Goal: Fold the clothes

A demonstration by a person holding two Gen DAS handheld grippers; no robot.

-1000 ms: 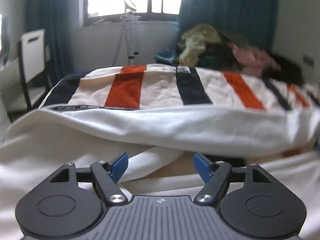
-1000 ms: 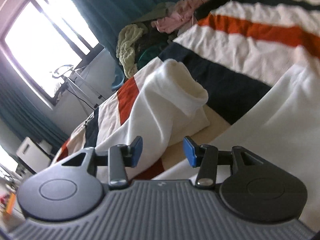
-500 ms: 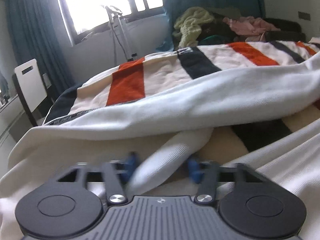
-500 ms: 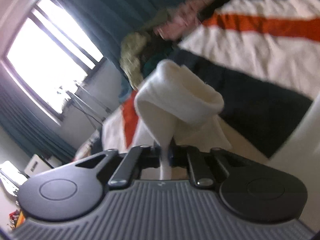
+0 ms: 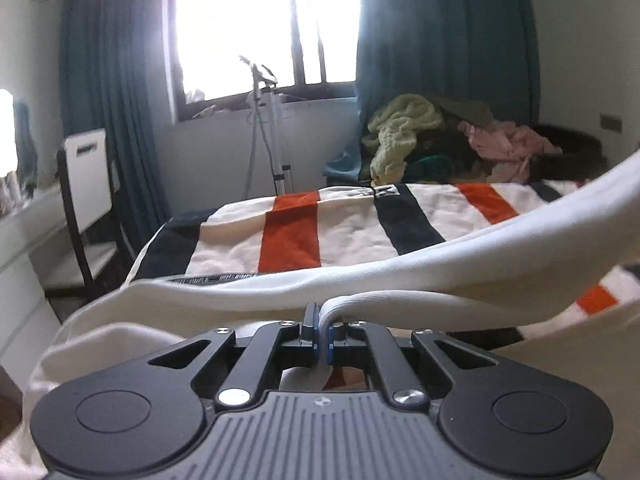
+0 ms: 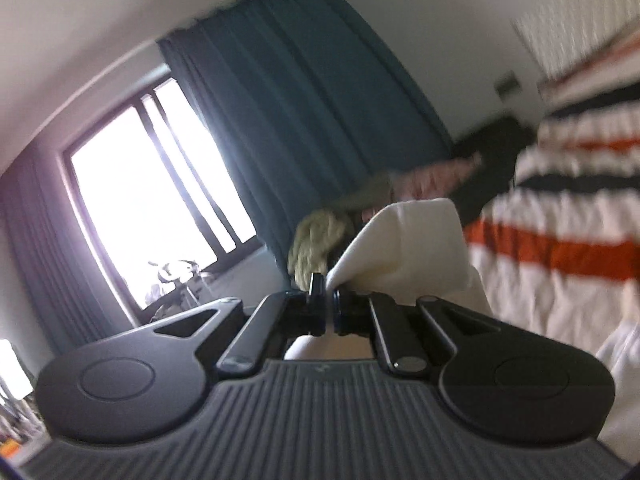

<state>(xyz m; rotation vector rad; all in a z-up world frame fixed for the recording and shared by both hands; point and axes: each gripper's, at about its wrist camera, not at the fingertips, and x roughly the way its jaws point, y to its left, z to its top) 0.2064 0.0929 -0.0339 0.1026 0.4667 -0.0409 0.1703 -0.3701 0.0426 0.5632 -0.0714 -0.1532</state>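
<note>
A white garment [image 5: 360, 276] lies across a bed with a striped cover [image 5: 288, 236] of cream, orange and navy. My left gripper [image 5: 321, 334] is shut on a ribbed white edge of the garment, lifted off the bed, with cloth stretching up to the right. My right gripper [image 6: 327, 308] is shut on another white part of the garment [image 6: 412, 248], a cuff-like end that stands up above the jaws. The right wrist view is tilted and blurred.
A heap of clothes [image 5: 452, 140] lies at the bed's far end, also in the right wrist view [image 6: 320, 240]. A white chair [image 5: 86, 184] stands left of the bed. A thin stand [image 5: 268, 128] is under the window. Teal curtains [image 5: 440, 40] hang either side.
Both grippers went from open to shut on the white garment. Both then rose, pulling the cloth up off the bed.
</note>
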